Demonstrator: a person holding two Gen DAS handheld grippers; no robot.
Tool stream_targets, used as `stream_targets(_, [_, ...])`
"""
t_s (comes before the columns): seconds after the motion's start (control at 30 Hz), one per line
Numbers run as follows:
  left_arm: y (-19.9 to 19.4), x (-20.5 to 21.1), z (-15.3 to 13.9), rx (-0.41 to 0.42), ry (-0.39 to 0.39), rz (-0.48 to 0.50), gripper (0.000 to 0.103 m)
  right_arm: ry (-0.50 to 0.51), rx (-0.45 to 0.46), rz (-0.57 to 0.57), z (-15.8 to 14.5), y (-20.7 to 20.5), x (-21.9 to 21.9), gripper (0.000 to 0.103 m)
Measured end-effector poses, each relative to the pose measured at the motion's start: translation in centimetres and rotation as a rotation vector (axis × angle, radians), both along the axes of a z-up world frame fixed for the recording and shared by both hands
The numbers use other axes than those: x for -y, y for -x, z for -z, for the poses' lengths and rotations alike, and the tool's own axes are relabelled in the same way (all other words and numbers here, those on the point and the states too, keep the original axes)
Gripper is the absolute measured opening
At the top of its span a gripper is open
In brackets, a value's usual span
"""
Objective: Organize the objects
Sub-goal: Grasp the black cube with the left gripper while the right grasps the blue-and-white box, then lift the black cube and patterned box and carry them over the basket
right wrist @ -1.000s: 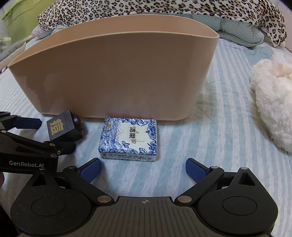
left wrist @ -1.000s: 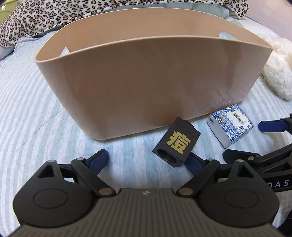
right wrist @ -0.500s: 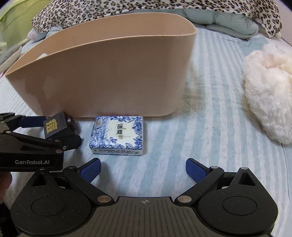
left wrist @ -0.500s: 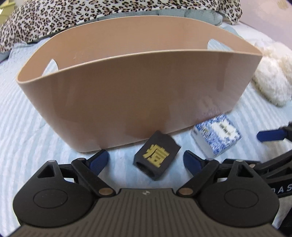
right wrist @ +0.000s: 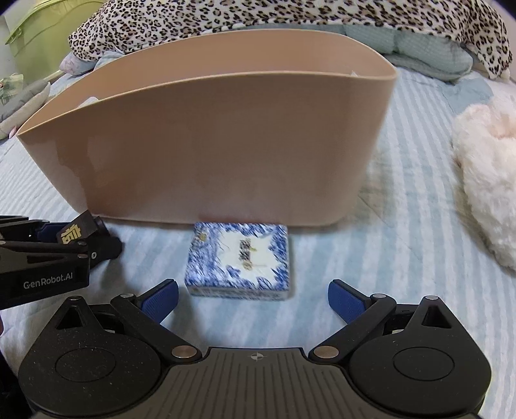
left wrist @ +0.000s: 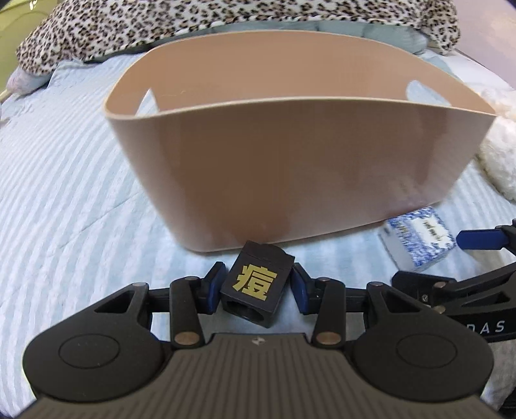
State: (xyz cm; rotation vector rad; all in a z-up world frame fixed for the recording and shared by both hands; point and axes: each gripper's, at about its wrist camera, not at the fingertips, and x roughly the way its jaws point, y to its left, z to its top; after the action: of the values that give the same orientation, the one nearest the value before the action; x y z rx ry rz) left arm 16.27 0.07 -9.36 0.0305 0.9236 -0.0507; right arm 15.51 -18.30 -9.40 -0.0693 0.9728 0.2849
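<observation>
Left gripper [left wrist: 258, 285]: closed on the black box [left wrist: 258, 287], blue pads pressing both its sides; box sits tilted btwn the fingers, gold character facing up, round hole in the near end. Seen from the right wrist cam, same box [right wrist: 79, 230] shows at far left w/ the left gripper's black frame around it.

Black box position: just in front of the tan bin [left wrist: 290, 174], near its lower front wall; can't tell if it's resting on the bed or lifted a bit.

Right gripper [right wrist: 253, 298]: wide open, nothing btwn the blue pads. Both pads sit just short of the blue-white packet [right wrist: 240, 261].

Blue-white packet: flat on the striped bedspread [right wrist: 403, 251], back edge close to or touching the bin wall [right wrist: 209, 145], can't say which. In the left cam it lies to the right of the black box [left wrist: 419, 240], apart from it.

Tan bin: upright on the bed, open top, cut-out handle holes at both ends. Inside mostly hidden by the front wall.

Around: fluffy white cushion [right wrist: 487, 174] on the right, apart from the bin; leopard-print blanket [right wrist: 290, 16] behind it.
</observation>
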Motion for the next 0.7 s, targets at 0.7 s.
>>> stream_targets(0.7, [4.2, -1.6, -2.8, 0.054, -0.003, 0.012, 0.034, -0.017, 0.106, -0.046, -3.9, 4.9, -0.9, 0.061])
